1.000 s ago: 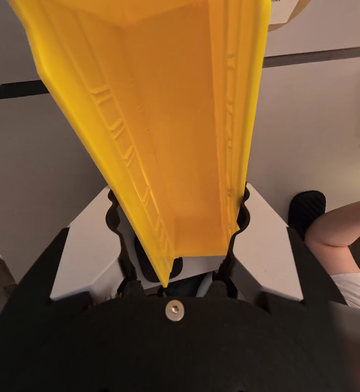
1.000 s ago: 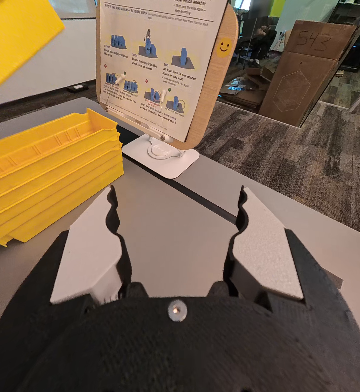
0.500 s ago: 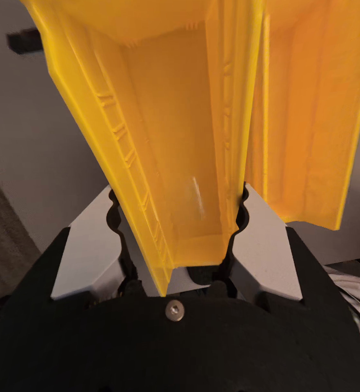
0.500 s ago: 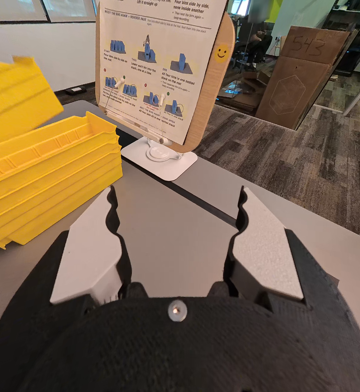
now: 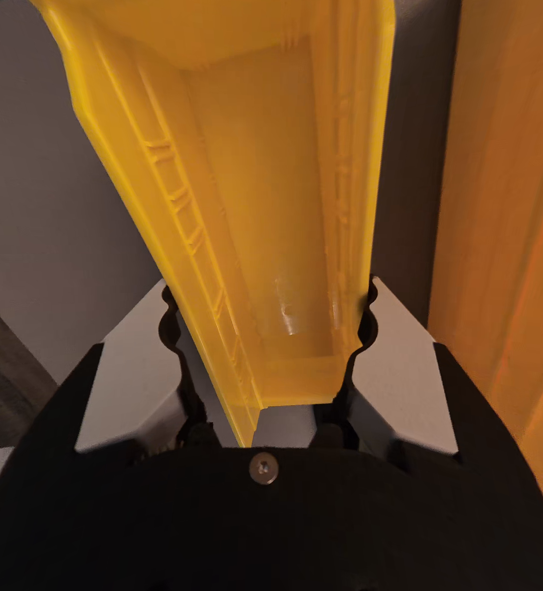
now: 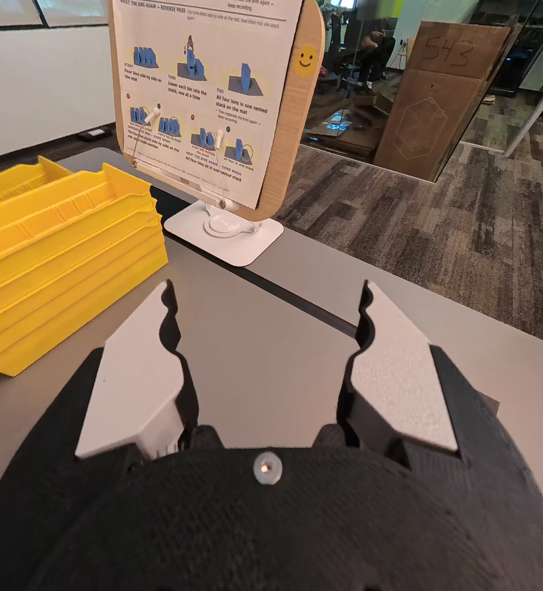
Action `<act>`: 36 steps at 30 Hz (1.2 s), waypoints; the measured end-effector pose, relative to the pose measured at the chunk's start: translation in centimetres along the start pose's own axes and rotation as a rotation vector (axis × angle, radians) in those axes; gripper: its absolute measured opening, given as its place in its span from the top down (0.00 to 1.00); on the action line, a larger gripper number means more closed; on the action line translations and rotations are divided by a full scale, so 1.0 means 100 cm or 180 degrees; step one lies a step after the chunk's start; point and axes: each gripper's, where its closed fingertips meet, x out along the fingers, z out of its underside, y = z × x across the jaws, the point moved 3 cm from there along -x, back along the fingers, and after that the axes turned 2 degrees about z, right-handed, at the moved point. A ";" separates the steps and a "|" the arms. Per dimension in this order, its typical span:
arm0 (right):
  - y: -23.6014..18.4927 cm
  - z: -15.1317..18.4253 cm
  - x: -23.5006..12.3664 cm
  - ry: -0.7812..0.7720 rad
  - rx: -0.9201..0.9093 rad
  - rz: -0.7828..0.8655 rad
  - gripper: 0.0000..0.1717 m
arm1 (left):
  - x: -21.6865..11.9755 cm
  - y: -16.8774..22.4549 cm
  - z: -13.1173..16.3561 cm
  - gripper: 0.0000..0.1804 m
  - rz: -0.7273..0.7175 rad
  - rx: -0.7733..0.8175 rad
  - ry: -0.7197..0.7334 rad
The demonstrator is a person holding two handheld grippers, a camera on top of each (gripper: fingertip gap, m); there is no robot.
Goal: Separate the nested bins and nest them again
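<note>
yellow bin (image 5: pixel 263 224) fills the space between the left gripper's (image 5: pixel 267 307) fingers, running lengthwise away from them with its open inside facing the camera. its near end sits deep between them, close to the black body and its screw. the right finger (image 5: pixel 391 351) lies against the bin's outer wall with its wavy dark edge touching the rim. the left finger (image 5: pixel 129 367) meets the opposite rim only near its tip; lower down a sliver of grey shows between finger and plastic. the fingers are spread wide and clasp the bin across its width. just beyond the right finger another broad yellow-orange bin surface (image 5: pixel 503 224) rises, blurred and very near.

in the right wrist view the right gripper (image 6: pixel 267 307) has its fingers spread wide with nothing between them except bare grey bench (image 6: pixel 263 367). the stack of nested yellow bins (image 6: pixel 65 256) stands on the bench ahead and to the left of the left fingertip (image 6: pixel 164 294), apart from it. one more yellow bin (image 6: pixel 17 182) shows behind the stack's top. straight ahead of the fingers, further off, a wooden board carrying an instruction sheet (image 6: pixel 206 96) stands on a white base (image 6: pixel 225 236) at the bench's far edge. beyond the right fingertip the bench ends and patterned carpet (image 6: pixel 423 240) begins, with a cardboard box (image 6: pixel 433 96) upright in the distance.
</note>
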 end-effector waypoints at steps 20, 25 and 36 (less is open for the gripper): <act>0.003 0.013 0.012 -0.0346 0.0162 0.0614 0.26 | -0.100 -0.013 -0.031 0.25 -0.0001 -0.0047 0.2125; -0.002 -0.009 -0.038 -0.0054 0.0487 0.0846 0.24 | -0.231 0.009 -0.015 0.41 0.0289 -0.0210 0.4405; -0.141 -0.101 -0.035 -0.0093 0.0610 -0.0036 0.23 | -0.229 0.020 0.026 0.47 0.0218 0.0231 0.4864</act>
